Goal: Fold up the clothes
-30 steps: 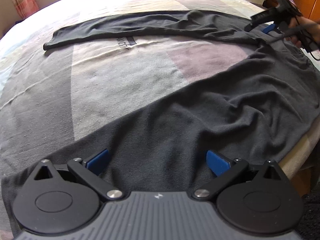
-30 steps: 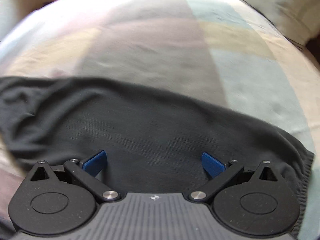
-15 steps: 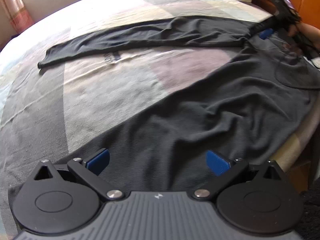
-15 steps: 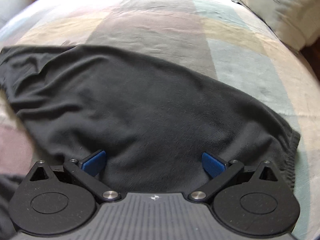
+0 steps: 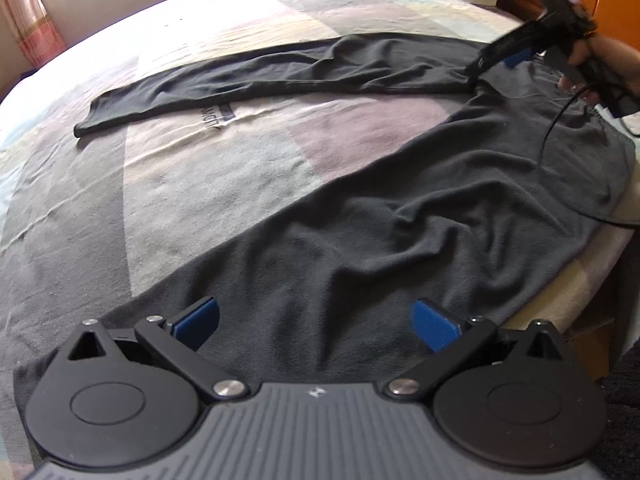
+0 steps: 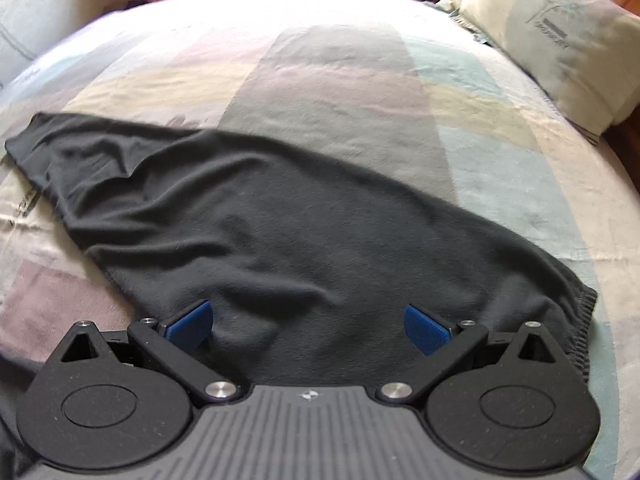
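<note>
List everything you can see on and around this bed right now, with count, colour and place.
Dark grey knit trousers: one, spread across the bed, one leg stretched toward the far left.
Patchwork bedspread: one, pastel and grey blocks, covering the bed.
Cream pillow: one, at the far right head of the bed.
Pink curtain: one, far left by the window.
Left gripper: black, blue pads, open, near trouser leg.
Right gripper: same, open, by the waistband.
Hand: holding the right gripper.
</note>
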`<state>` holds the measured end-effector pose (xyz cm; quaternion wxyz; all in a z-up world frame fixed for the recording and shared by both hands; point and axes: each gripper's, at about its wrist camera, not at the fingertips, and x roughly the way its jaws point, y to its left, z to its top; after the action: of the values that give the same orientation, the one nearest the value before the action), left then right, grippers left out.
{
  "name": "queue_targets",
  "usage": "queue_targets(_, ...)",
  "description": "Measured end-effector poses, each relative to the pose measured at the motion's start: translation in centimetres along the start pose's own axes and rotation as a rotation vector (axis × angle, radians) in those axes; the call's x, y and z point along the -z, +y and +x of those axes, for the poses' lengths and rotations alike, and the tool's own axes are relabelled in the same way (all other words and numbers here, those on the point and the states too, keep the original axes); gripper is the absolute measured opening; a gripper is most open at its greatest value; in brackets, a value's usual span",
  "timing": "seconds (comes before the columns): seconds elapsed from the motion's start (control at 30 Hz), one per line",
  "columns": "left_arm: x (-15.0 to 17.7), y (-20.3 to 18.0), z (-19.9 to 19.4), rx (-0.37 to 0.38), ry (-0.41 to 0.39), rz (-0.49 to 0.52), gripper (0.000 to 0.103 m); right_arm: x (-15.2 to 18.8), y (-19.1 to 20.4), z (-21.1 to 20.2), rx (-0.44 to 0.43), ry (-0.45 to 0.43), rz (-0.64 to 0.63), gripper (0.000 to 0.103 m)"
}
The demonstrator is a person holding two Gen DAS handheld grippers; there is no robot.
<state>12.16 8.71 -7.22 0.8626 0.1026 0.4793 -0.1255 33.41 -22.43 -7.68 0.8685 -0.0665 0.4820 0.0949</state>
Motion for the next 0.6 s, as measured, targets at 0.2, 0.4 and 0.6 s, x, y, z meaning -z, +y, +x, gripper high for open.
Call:
queue_targets(0.2,0.7,0.5,-0.1,-0.022,0.011,-0.019,0.102,1.5,2.4,-0.2,-0.033,0.063,-0.065,0.103)
queue_targets(0.4,1.0,0.7,-0.1,-0.034,0.003,-0.027,0.102,1.2,3.0,-1.5,-0.006,0.019,-0.048,0.103)
queue_targets(0.6,1.6,1.3,-1.2,-0.024,-0.003,-0.049,0.102,1.9,4.2,-0.2,-0.044,0.069,-0.041,0.103)
